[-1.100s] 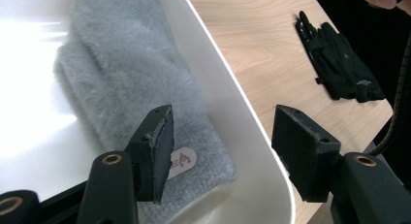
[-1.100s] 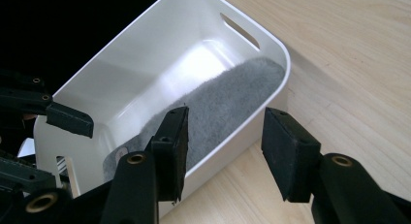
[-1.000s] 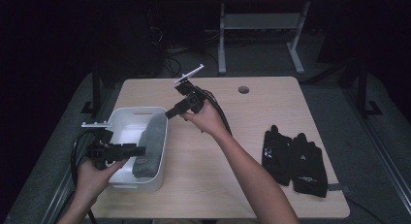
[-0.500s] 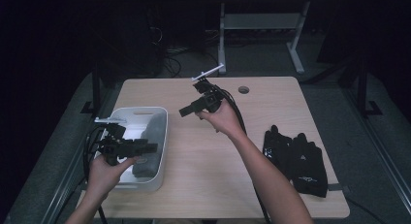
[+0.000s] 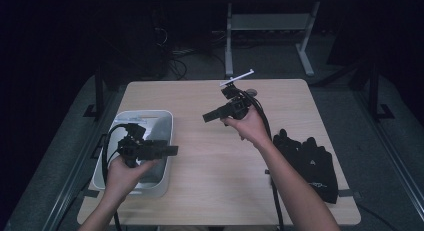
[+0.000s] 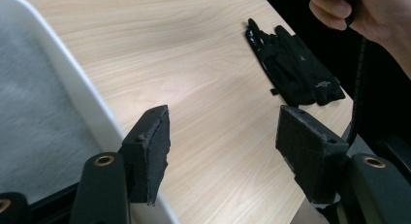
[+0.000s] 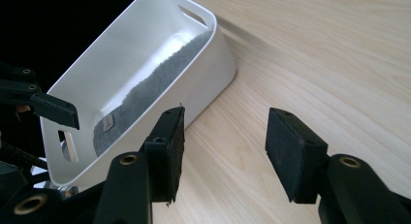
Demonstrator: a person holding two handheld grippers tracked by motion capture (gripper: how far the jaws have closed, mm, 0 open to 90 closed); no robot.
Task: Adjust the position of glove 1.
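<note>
My left gripper point(image 5: 171, 151) hangs over the near right part of a white bin point(image 5: 165, 122) at the table's left. Its jaws point right; they have just been opening and stand open with nothing between them. In the left gripper view the left gripper point(image 6: 223, 156) looks across the bin's wall point(image 6: 72, 88) and bare wood toward black gloves point(image 6: 291, 64). My right gripper point(image 5: 207, 117) is held above the table's middle and points left, open and holding nothing. In the right gripper view the right gripper point(image 7: 225, 151) faces the bin point(image 7: 203, 64), which holds a grey cloth point(image 7: 145, 93).
Black gloves point(image 5: 307, 163) lie near the right edge of the wooden table point(image 5: 210, 191). A small round disc point(image 5: 251, 92) sits at the back, just behind my right gripper. Cables trail from both grippers. A metal desk frame point(image 5: 230, 46) stands beyond the table.
My right hand has carried its gripper to the right, away from the bin. The left gripper has moved right across the bin and slightly up.
</note>
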